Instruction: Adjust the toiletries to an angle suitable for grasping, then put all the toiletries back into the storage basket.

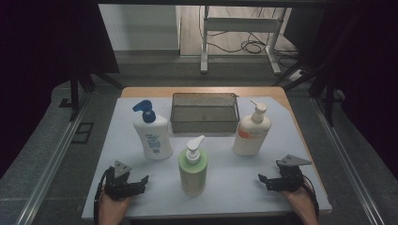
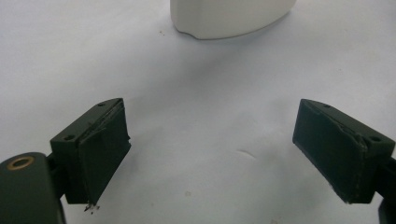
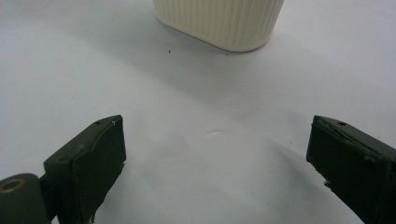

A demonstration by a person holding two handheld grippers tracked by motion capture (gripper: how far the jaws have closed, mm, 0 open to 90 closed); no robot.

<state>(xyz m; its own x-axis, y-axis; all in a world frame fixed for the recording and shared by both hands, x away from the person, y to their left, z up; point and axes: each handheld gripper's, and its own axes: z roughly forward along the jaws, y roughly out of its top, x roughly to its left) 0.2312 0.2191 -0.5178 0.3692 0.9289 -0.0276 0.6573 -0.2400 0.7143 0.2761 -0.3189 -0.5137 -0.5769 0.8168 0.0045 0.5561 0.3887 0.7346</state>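
Right, both grippers sit low at the near edge of the table [image 1: 117,122], one at each corner, and neither has anything in it. Left gripper [image 1: 133,183]: jaws spread wide, aimed inward across the white sheet. Its own view confirms it, with the two black pads [image 2: 102,149] far apart and bare sheet between them, and the base of the white bottle [image 2: 229,18] ahead. Right gripper [image 1: 268,180] mirrors that, jaws spread and empty, and its view looks toward the ribbed foot of the cream bottle [image 3: 224,23].

Three pump bottles stand upright in a loose triangle. The white one with the blue pump [image 1: 151,132] is at left, the cream one [image 1: 252,131] at right, and the green one [image 1: 193,168] is nearest, between the two grippers. Behind them, at the far middle of the sheet, a wire basket [image 1: 205,112] sits empty as far as I can see, with its long side toward the person.

That layout reads as a sorting setup: bottles out front within reach, basket behind as the likely drop-off. Each outer bottle stands nearly in line with one gripper, so either hand can take its own without crossing. The green bottle is the closest, well apart from both grippers. Wide jaws suit these broad bodies.
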